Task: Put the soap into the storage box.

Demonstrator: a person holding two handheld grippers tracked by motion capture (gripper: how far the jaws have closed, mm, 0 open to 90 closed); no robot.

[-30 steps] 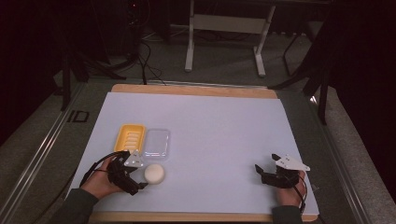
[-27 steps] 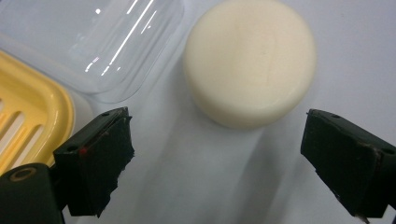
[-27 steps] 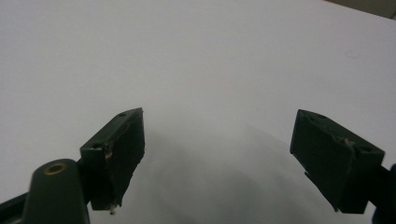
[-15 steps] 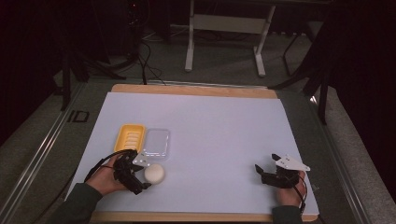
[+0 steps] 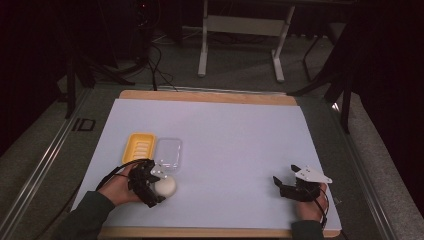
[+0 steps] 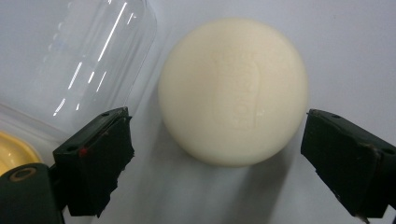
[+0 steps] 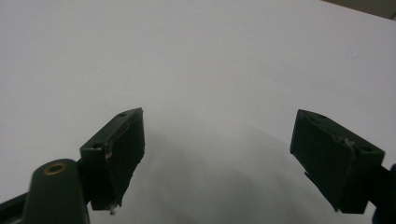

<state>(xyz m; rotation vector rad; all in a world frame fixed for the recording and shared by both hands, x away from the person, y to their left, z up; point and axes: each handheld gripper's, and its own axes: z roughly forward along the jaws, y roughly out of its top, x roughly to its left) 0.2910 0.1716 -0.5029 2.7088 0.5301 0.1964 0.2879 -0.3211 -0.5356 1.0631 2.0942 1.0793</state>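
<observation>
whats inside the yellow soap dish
The yellow soap dish looks empty, showing only its ridged floor. The round soap lies outside it on the table, between the left hand-held gripper jaws.

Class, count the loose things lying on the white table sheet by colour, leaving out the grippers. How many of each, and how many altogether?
Yellow: 1, the yellow tray
Clear: 1, the clear lid
Cream: 1, the round soap
Total: 3
</observation>
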